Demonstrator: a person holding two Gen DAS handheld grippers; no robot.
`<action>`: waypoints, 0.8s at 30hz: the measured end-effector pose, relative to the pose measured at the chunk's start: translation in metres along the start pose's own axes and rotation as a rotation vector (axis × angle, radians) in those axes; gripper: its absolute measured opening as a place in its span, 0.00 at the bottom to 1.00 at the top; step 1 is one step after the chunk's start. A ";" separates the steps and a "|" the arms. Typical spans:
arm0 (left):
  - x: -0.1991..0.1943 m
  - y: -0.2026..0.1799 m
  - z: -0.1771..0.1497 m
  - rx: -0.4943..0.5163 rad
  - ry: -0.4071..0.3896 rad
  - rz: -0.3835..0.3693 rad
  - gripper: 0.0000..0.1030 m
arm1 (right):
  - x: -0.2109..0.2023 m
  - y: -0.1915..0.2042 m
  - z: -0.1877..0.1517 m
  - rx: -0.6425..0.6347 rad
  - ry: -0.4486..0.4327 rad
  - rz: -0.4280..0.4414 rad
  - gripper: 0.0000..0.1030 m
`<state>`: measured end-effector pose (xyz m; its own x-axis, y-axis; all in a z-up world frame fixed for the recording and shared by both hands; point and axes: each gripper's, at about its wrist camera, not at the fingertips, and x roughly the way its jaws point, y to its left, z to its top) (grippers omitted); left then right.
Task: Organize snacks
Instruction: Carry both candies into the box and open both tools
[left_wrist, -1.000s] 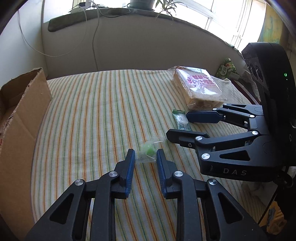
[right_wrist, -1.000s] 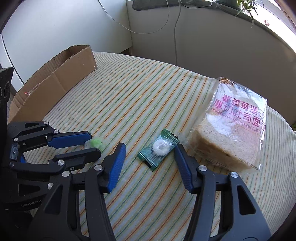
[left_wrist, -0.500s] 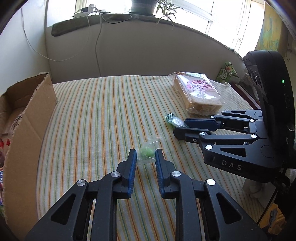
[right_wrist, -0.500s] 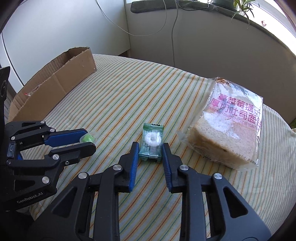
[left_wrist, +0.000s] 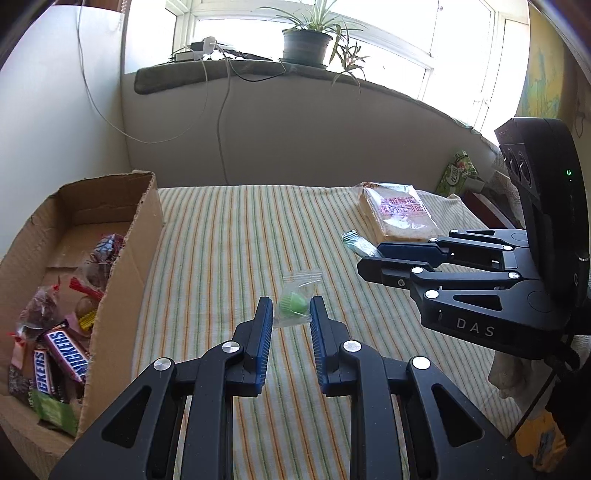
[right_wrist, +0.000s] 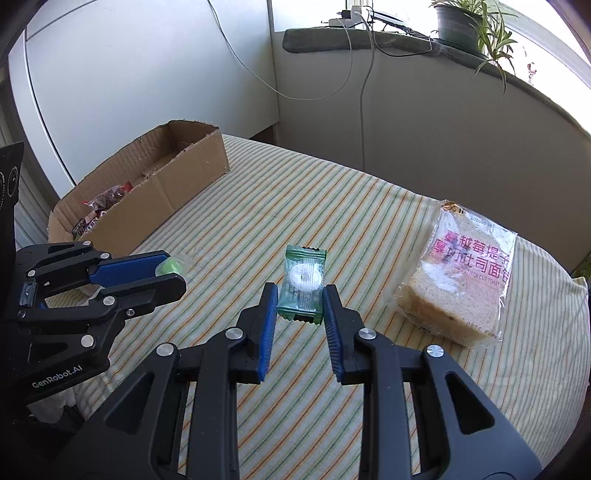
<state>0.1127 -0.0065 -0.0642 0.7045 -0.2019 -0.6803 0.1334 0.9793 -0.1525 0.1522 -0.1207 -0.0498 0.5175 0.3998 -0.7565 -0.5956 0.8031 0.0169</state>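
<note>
My left gripper (left_wrist: 291, 314) is shut on a small clear bag with a green candy (left_wrist: 293, 304), held above the striped tablecloth. My right gripper (right_wrist: 300, 301) is shut on a green-wrapped white ring candy (right_wrist: 303, 282), also lifted off the cloth. Each gripper shows in the other's view: the right gripper (left_wrist: 369, 256) with its green wrapper (left_wrist: 352, 240) sticking out, and the left gripper (right_wrist: 168, 275) with its green candy (right_wrist: 169, 266). A cardboard box (left_wrist: 142, 236) holding several snacks, Snickers bars (left_wrist: 66, 356) among them, stands at the left; the same cardboard box (right_wrist: 177, 184) lies far left in the right wrist view.
A bagged loaf of sliced toast (right_wrist: 465, 280) lies on the cloth at the right, seen too as the toast bag (left_wrist: 400, 216). A green packet (left_wrist: 458, 171) rests by the wall. Cables hang from a windowsill with a potted plant (left_wrist: 306, 44).
Right gripper shut on the ring candy, which turned upright between its pads. Both grippers rose with their candies; the box's contents came into the left wrist view.
</note>
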 end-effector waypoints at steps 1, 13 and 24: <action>-0.004 0.003 0.000 -0.003 -0.007 0.006 0.18 | -0.002 0.003 0.003 -0.003 -0.005 0.004 0.25; -0.041 0.044 0.003 -0.065 -0.079 0.086 0.18 | 0.004 0.054 0.036 -0.072 -0.035 0.061 0.25; -0.063 0.084 -0.002 -0.125 -0.111 0.154 0.18 | 0.022 0.093 0.068 -0.134 -0.044 0.121 0.25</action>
<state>0.0785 0.0888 -0.0354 0.7831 -0.0404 -0.6205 -0.0644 0.9872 -0.1456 0.1501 -0.0066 -0.0202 0.4620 0.5109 -0.7250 -0.7299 0.6833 0.0164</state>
